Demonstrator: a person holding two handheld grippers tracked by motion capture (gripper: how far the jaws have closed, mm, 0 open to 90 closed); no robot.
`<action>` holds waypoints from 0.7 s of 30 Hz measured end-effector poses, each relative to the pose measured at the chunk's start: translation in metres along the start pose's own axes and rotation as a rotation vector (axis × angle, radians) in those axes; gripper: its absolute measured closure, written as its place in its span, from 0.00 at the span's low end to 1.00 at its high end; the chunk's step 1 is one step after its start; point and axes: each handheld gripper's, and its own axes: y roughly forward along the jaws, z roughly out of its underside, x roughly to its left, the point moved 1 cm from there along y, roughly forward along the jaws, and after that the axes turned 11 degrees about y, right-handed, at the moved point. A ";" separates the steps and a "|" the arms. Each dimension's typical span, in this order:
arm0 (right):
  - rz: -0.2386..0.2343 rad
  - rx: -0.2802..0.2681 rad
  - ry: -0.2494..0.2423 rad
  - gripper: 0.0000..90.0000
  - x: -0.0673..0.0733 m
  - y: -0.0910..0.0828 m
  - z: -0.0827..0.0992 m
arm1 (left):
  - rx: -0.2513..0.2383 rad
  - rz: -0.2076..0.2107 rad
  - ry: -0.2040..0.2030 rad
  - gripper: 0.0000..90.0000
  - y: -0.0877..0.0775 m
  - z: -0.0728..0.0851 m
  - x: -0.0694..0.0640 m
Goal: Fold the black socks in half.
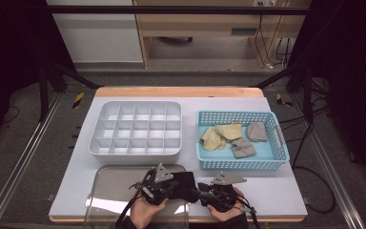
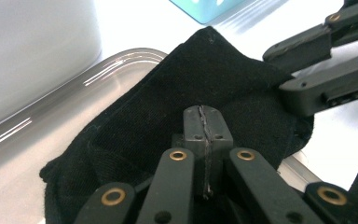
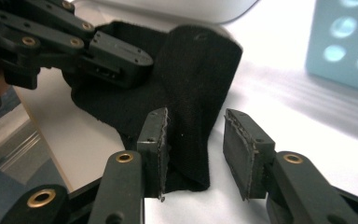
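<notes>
A black sock [image 1: 187, 181] hangs between my two grippers near the table's front edge, partly over a clear plastic tray [image 1: 116, 186]. My left gripper [image 1: 178, 185] points right and is shut on the sock [image 2: 168, 107]; in the left gripper view its jaws [image 2: 204, 122] meet with the fabric pinched between them. My right gripper [image 1: 199, 189] points left from the other side. Its jaws [image 3: 196, 149] stand apart with a fold of the sock [image 3: 200, 70] between them: the left pad [image 3: 154, 140] lies against the cloth and the right pad [image 3: 240, 149] is clear of it.
A white compartment tray [image 1: 138, 103] stands at the back left, its cells bare. To its right, a blue basket [image 1: 242, 165] holds two yellow socks [image 1: 221, 136] and two grey socks [image 1: 249, 140]. Bare white tabletop [image 1: 276, 191] lies at the front right.
</notes>
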 end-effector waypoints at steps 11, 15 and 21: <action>-0.037 0.026 0.010 0.96 0.002 -0.001 -0.002 | -0.006 0.003 -0.019 0.99 0.000 0.001 0.000; -0.056 -0.026 -0.039 0.97 0.012 -0.010 -0.013 | -0.007 0.009 -0.037 0.99 0.001 0.000 0.001; -0.076 -0.016 -0.112 0.97 0.029 -0.007 -0.022 | -0.021 0.015 -0.050 0.98 -0.001 0.001 0.003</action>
